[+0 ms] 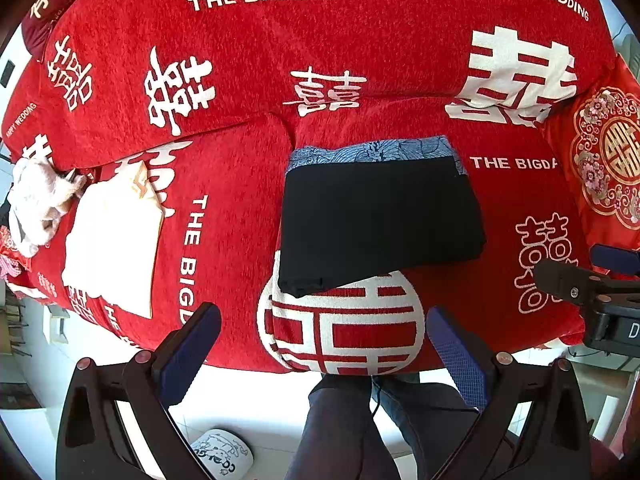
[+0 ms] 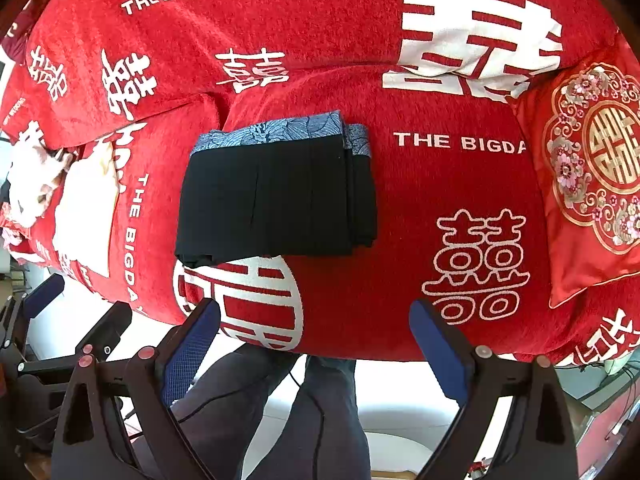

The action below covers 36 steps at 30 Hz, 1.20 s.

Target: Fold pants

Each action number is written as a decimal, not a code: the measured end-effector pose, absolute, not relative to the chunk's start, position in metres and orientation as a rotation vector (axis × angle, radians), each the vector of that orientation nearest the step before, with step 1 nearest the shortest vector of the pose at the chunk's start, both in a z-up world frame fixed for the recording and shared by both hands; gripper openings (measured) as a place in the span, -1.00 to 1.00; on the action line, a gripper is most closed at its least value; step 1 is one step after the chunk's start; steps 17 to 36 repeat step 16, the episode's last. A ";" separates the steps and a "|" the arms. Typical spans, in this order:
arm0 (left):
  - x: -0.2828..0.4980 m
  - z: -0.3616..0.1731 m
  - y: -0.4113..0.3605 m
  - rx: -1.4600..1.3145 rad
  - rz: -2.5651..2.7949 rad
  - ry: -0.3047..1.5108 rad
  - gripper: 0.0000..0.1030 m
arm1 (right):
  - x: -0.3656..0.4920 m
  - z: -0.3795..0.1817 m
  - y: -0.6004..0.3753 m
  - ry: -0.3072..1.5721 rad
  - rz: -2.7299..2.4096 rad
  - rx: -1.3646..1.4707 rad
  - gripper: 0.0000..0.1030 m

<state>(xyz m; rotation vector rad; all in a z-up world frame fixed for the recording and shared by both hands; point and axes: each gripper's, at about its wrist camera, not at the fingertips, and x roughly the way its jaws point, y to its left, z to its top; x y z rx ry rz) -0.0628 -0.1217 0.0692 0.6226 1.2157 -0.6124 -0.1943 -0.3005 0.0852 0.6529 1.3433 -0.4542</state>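
Note:
Black pants [image 1: 380, 220] with a blue patterned waistband lie folded into a compact rectangle on the red sofa cover [image 1: 248, 60]. In the right wrist view the same pants [image 2: 280, 200] show stacked layers at their right edge. My left gripper [image 1: 324, 344] hangs open near the sofa's front edge, below the pants and apart from them. My right gripper [image 2: 316, 332] is open too, also short of the pants, holding nothing. The right gripper's body [image 1: 600, 296] shows at the right edge of the left wrist view.
A folded white garment [image 1: 116, 240] and a crumpled white cloth [image 1: 36, 200] lie on the left seat cushion. A red embroidered pillow [image 2: 592, 168] leans at the right. The person's legs [image 2: 280, 412] stand below the sofa edge on a white floor.

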 end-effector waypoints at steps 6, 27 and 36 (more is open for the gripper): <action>-0.064 0.069 -0.123 0.618 -0.618 1.224 1.00 | -0.193 0.085 -0.299 1.347 -0.449 0.644 0.87; -0.065 0.069 -0.124 0.613 -0.623 1.212 1.00 | -0.194 0.083 -0.297 1.352 -0.449 0.646 0.87; -0.065 0.069 -0.124 0.613 -0.623 1.212 1.00 | -0.194 0.083 -0.297 1.352 -0.449 0.646 0.87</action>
